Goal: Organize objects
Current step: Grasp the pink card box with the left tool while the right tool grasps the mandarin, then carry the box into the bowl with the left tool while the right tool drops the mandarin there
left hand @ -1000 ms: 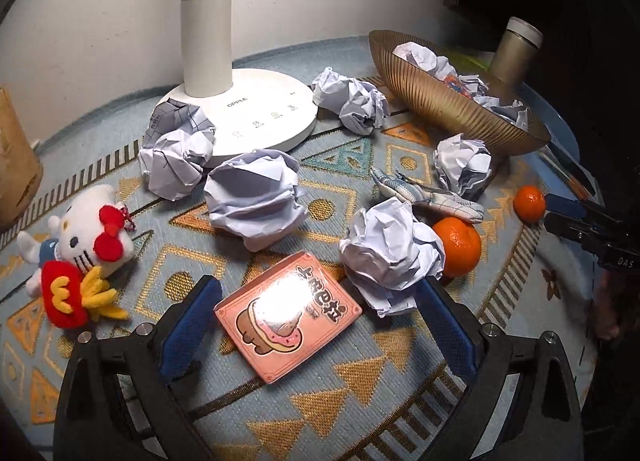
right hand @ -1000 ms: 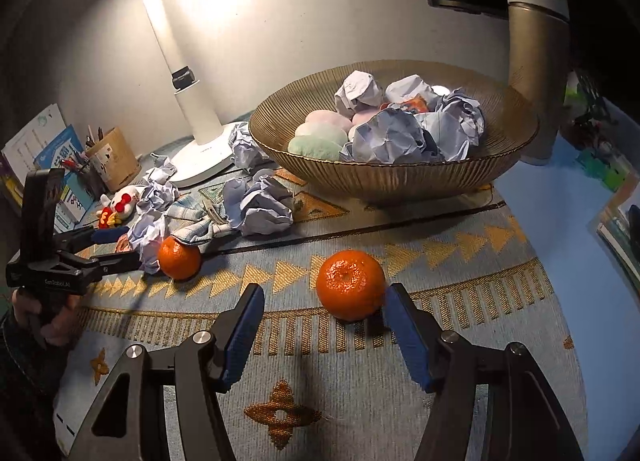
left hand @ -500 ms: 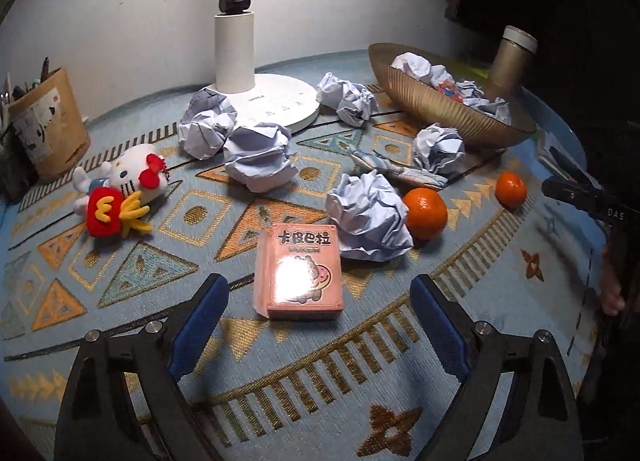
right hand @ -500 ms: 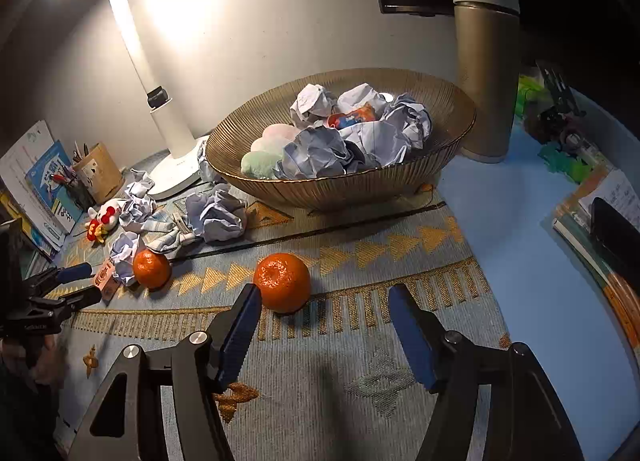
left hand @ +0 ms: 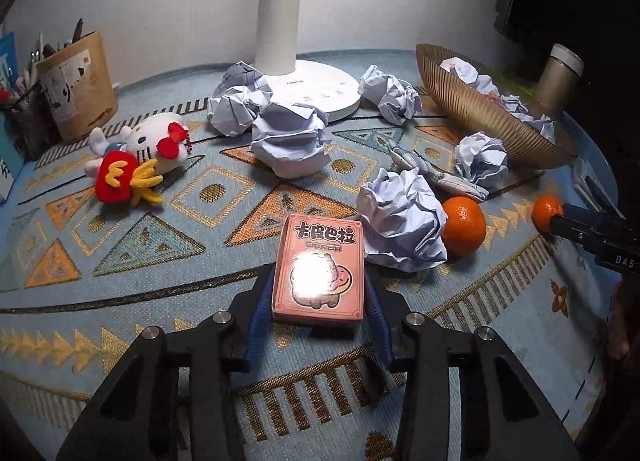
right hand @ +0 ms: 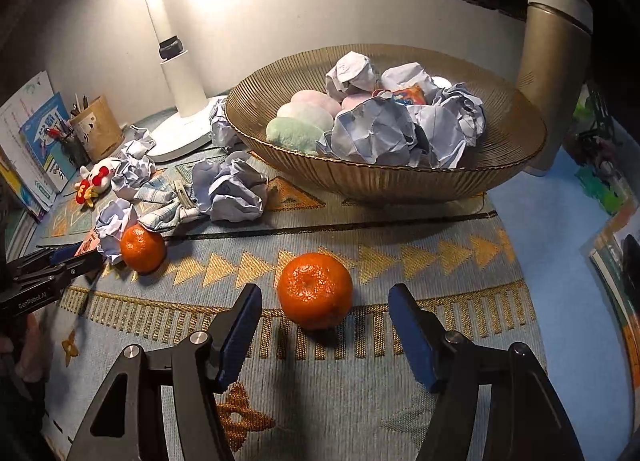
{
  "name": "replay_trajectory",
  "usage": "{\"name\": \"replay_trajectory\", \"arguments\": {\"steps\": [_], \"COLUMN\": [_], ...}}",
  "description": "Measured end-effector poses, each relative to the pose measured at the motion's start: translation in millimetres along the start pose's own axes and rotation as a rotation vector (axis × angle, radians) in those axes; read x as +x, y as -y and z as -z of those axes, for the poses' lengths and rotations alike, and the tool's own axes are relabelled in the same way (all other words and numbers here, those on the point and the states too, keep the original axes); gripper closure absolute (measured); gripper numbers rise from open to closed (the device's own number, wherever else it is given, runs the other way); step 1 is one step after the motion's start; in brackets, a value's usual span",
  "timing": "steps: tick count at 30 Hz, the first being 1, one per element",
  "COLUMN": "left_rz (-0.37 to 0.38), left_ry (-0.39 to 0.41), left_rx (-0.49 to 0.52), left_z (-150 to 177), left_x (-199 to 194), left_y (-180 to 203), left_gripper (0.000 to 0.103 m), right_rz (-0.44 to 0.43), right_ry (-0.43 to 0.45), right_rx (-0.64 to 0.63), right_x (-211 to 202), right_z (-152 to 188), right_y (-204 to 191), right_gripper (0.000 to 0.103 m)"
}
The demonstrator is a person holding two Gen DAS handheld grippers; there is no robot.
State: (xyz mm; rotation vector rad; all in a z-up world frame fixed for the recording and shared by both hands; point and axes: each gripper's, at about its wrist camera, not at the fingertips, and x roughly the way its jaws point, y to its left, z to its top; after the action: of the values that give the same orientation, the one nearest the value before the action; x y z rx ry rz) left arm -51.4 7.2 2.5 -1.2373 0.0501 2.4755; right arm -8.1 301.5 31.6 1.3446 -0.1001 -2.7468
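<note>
Two grippers at work: one on a card box, one at a tangerine, both over the patterned mat point(left hand: 120, 301).
Left gripper point(left hand: 318, 301): jaws closing on the pink card box point(left hand: 320, 265); blue pads lie along its two long sides, contact appears made or all but made.
Card box position: flat on the mat near its front edge, printed face up, just beside a crumpled paper ball point(left hand: 402, 221).
Card box axis: long axis runs away from the front edge toward the lamp base point(left hand: 316, 89); title end points at the lamp, near end sits between the pads.
Reason for grip: judged that pinching across the short width suits the jaw span and keeps the box level for lifting.
Right gripper point(right hand: 322, 327): spread, pads clear of the fruit on both sides.
Near tangerine point(right hand: 315, 290): on the mat toward its right edge, just ahead of and between the open jaws, stem scar up; round, no long axis.
Reason for stance: judged a straddling approach before a pinch.
Second tangerine point(right hand: 142, 247): further left, touching a paper ball.
Bowl point(right hand: 516, 129): at the mat's back right corner, already holding paper balls and soft items; judged the likely destination.
Unsorted: plush toy point(left hand: 136, 157), several paper balls.
</note>
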Motion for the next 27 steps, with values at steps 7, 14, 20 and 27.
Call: {"name": "replay_trajectory", "arguments": {"steps": [7,14,20,27], "left_rz": [0.01,0.016,0.074,0.139], "left_ry": [0.018,0.067,0.164,0.233], "left_rx": [-0.062,-0.092,-0.061,0.04], "left_z": [11,16,-14,-82], "left_x": [-11,-44,-80,-74], "left_y": [-1,8,35,100], "left_gripper": [0.064,0.065,0.066,0.066], "right_rz": [0.006,-0.033,-0.077,-0.018], "right_ry": [-0.018,0.053,0.157,0.266], "right_rx": [-0.035,0.003,0.056,0.097], "right_x": [7,-35,-81,-109], "right_z": [3,7,-13,-59], "right_y": [-11,-7,6,33], "right_gripper": [0.064,0.065,0.065,0.064]}}
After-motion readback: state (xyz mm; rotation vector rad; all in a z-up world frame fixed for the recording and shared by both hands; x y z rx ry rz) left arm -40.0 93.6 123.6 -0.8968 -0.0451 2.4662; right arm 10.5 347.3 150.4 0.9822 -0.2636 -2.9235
